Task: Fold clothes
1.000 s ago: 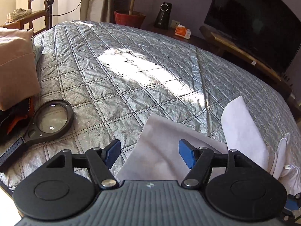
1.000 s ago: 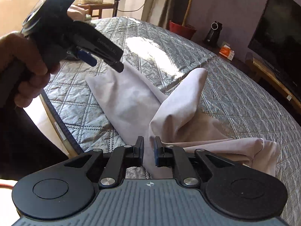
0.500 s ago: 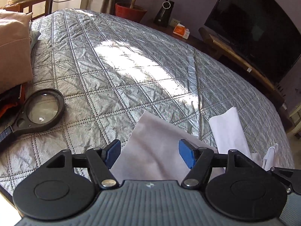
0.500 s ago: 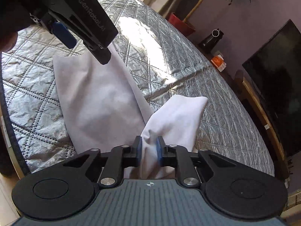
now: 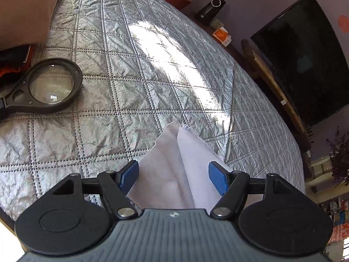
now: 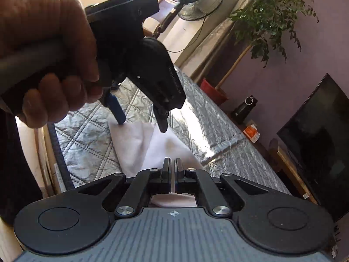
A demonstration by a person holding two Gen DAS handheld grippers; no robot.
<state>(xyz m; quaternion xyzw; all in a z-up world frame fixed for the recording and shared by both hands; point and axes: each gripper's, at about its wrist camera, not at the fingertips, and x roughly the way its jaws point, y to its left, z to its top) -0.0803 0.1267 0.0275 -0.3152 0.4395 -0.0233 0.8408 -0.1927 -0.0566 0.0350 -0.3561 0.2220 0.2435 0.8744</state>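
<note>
Bed (image 5: 152, 69): grey quilted cover filled most of both views.
Garment (image 5: 174, 170): pale cloth lay at lower centre of the left wrist view, its long axis running up-frame to a pointed corner.
Left gripper (image 5: 173, 175): jaws opening, well apart, straddling the cloth; pads not pressing it.
Right gripper (image 6: 173, 175): pinched tight on a fold of the same garment, bottom centre of its view.
Nearer hand: left gripper (image 6: 141, 124) hovered over the far corner, likely the next grab.

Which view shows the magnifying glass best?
Left wrist view: the magnifying glass lies whole on the quilted bedspread, lens and rim clear, handle cut off at the frame edge. The right wrist view does not show it.
</note>
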